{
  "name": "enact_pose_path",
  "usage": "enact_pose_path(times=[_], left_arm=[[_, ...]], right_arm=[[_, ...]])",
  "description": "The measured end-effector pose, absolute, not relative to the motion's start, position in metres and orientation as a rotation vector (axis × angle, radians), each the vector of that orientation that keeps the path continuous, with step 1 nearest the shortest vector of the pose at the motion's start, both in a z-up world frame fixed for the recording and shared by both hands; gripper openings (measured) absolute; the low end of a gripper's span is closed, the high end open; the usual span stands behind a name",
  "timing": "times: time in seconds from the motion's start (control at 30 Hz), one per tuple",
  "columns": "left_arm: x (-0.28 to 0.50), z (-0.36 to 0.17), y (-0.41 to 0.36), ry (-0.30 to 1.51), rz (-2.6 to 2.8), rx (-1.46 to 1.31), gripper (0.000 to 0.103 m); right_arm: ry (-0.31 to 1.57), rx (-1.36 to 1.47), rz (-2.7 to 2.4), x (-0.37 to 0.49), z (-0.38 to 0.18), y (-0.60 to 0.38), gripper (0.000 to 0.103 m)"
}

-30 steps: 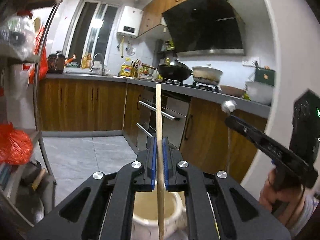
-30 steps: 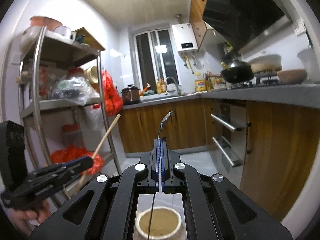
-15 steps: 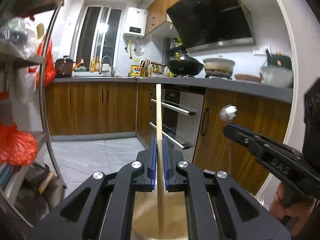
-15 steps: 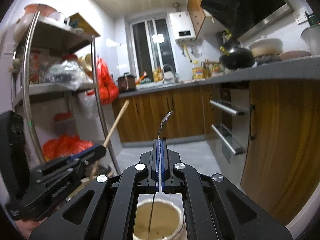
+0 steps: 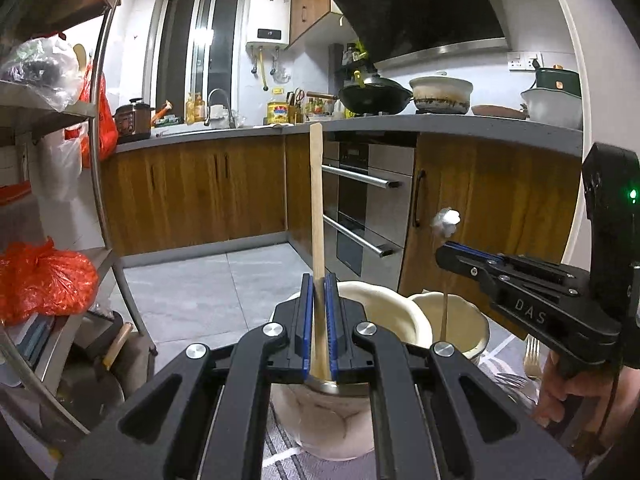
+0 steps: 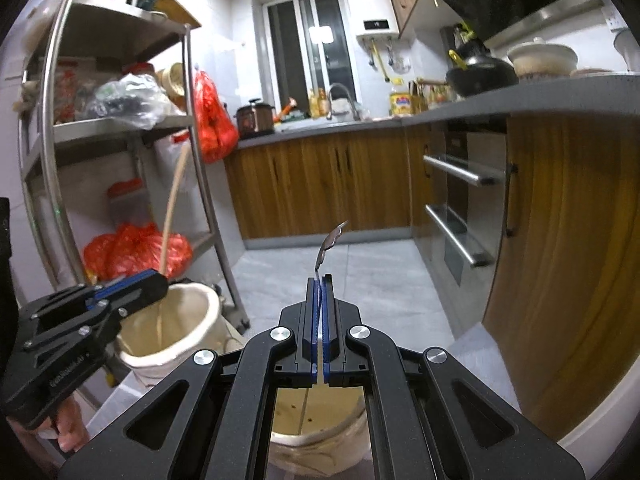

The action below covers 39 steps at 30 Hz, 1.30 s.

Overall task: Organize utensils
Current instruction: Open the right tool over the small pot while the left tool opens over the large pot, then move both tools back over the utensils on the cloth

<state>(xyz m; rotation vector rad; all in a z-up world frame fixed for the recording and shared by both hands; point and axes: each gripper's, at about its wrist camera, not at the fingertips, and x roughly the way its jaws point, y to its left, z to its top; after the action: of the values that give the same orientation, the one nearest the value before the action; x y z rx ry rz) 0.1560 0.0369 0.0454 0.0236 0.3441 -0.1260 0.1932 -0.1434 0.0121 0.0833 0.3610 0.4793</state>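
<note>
My left gripper (image 5: 319, 280) is shut on an upright flat wooden stick (image 5: 316, 184). The stick's lower end reaches down into a cream ceramic jar (image 5: 384, 304) right under the jaws. In the right wrist view the same stick (image 6: 174, 208) leans into that jar (image 6: 192, 312), with the left gripper (image 6: 156, 280) around it. My right gripper (image 6: 320, 280) is shut on a metal spoon (image 6: 330, 242), bowl end up. The spoon's handle drops into a second cream jar (image 6: 288, 440). The left wrist view shows the right gripper (image 5: 444, 250), the spoon (image 5: 446, 220) and that second jar (image 5: 468, 312).
The two jars stand side by side on a striped cloth (image 5: 280, 452). Forks (image 5: 530, 352) lie on it to the right, near a hand (image 5: 560, 388). A metal rack (image 6: 52, 160) with bags stands at the left. Wooden cabinets and an oven (image 5: 368, 208) stand behind, across a grey tiled floor.
Both grippers have sunk lower. The stick's and the spoon's lower ends now sit deeper in their jars. Both stay gripped.
</note>
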Motion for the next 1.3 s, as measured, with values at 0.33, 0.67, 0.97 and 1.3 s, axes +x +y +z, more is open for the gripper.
enact_pose_path(times=[0.33,0.67,0.97,1.3], left_arm=[[0.150,0.052,0.042,0.354,-0.094,0.014,0.031],[0.133,0.053,0.050,0.357,-0.085,0.003,0.047],[0.107,0.054,0.058,0.349,-0.063,-0.015,0.076],[0.067,0.059,0.058,0.309,-0.043,-0.016,0.097]], right_arm=[[0.396,0.074,0.477,0.198,0.010,-0.142,0.003],[0.388,0.086,0.476,0.194,0.015,-0.147,0.026],[0.320,0.141,0.463,0.161,0.028,-0.171,0.091],[0.251,0.115,0.443,0.114,0.037,-0.190,0.098]])
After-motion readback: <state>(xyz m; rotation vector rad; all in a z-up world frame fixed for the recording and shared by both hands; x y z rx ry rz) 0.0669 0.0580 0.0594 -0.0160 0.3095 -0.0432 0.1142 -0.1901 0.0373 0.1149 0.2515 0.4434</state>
